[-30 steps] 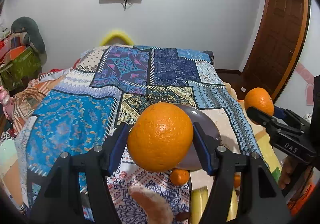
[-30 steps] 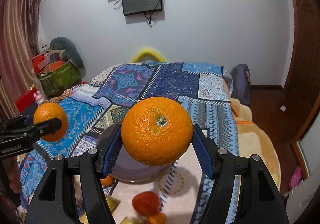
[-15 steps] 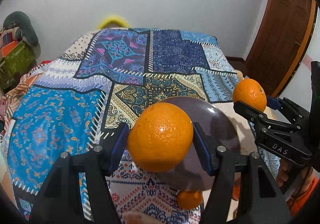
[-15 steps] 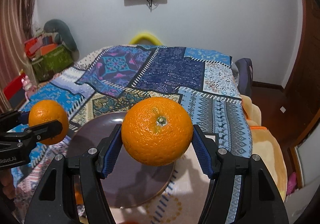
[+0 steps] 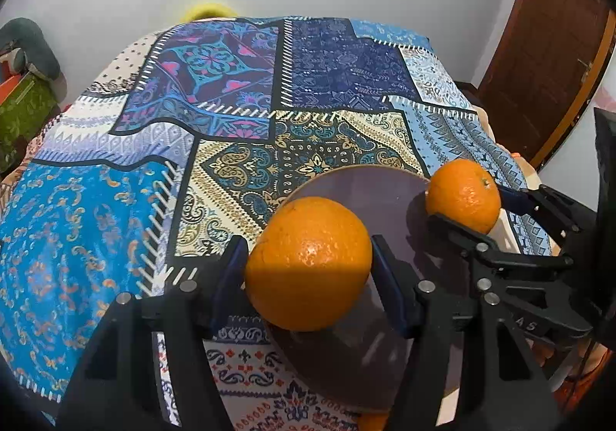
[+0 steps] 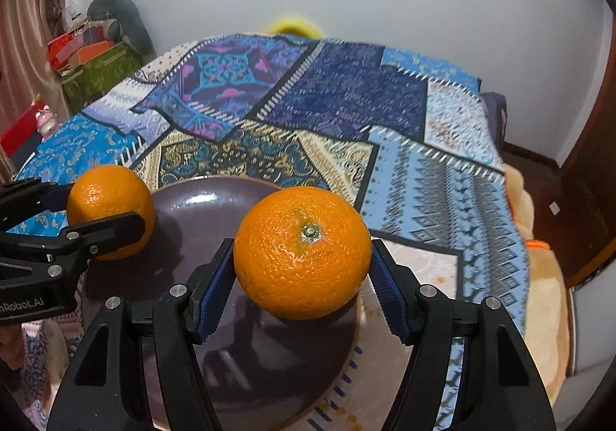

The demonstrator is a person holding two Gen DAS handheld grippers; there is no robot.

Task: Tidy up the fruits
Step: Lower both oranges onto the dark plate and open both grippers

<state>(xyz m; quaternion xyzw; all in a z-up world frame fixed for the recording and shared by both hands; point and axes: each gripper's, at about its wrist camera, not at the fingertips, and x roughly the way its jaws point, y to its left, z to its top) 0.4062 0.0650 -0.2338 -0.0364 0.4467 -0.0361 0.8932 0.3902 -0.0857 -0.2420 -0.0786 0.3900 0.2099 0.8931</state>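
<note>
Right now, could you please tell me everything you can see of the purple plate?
The purple plate is round, glossy and dark purple, seemingly glazed ceramic with a paler edge. It lies flat on the patterned bedspread. It looks empty: two oranges hang above it in the grippers, casting shadows on it. Its near part is hidden behind the fingers.

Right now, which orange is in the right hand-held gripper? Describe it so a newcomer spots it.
Find the patchwork-covered bed, then the round dark purple plate on its near end. Two round oranges hang over it; the right hand-held gripper pinches the orange over the plate's right side, its green stem button facing the right wrist camera.
</note>
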